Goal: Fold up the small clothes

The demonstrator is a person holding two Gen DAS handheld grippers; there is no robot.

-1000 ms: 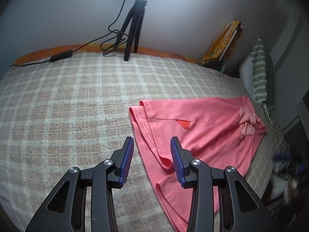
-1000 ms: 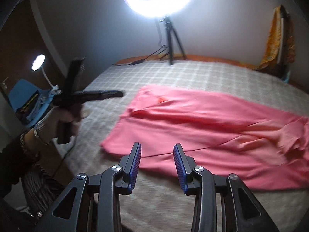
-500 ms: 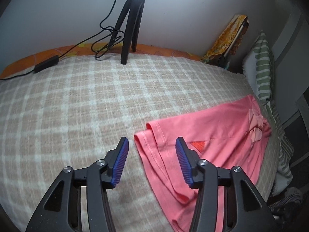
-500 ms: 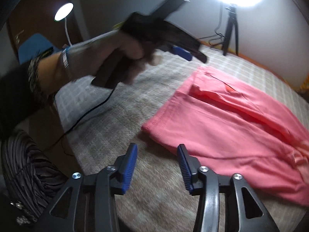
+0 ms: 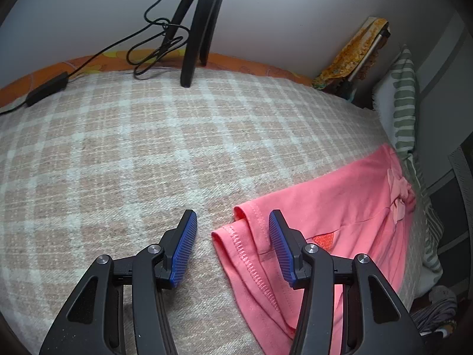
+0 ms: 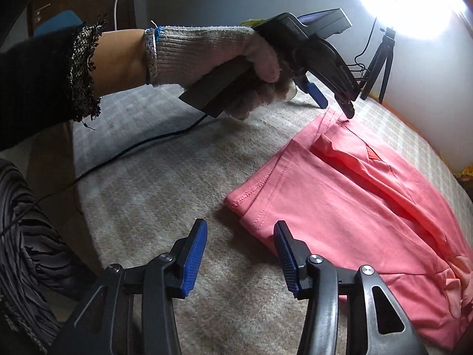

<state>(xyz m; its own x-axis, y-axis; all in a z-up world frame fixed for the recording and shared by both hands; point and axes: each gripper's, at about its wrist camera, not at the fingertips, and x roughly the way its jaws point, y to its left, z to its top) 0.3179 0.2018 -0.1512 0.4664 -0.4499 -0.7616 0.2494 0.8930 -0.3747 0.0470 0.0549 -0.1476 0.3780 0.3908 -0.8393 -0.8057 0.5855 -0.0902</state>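
A pink garment (image 5: 340, 216) lies flat on the checked blanket (image 5: 147, 153), a small bow (image 5: 399, 192) at its far end. My left gripper (image 5: 232, 219) hangs open just above the hem's far corner, which sits between the jaws with neither pad touching it. In the right wrist view the garment (image 6: 369, 207) spreads to the right. My right gripper (image 6: 240, 226) is open low over the hem's near corner, with the right pad above the cloth. There, a gloved hand (image 6: 236, 59) holds the left gripper (image 6: 334, 105) at the far corner.
A black tripod (image 5: 198, 29) with a looped cable and a power block (image 5: 47, 88) stands at the bed's far edge under a ring light (image 6: 408, 0). A striped pillow (image 5: 405, 103) lies at the right. The bed's edge drops off at the left in the right wrist view.
Both grippers have come down closer to the garment's hem corners, and their jaws stand wider. The right gripper has rolled, and the gloved hand with the left gripper now fills its view.
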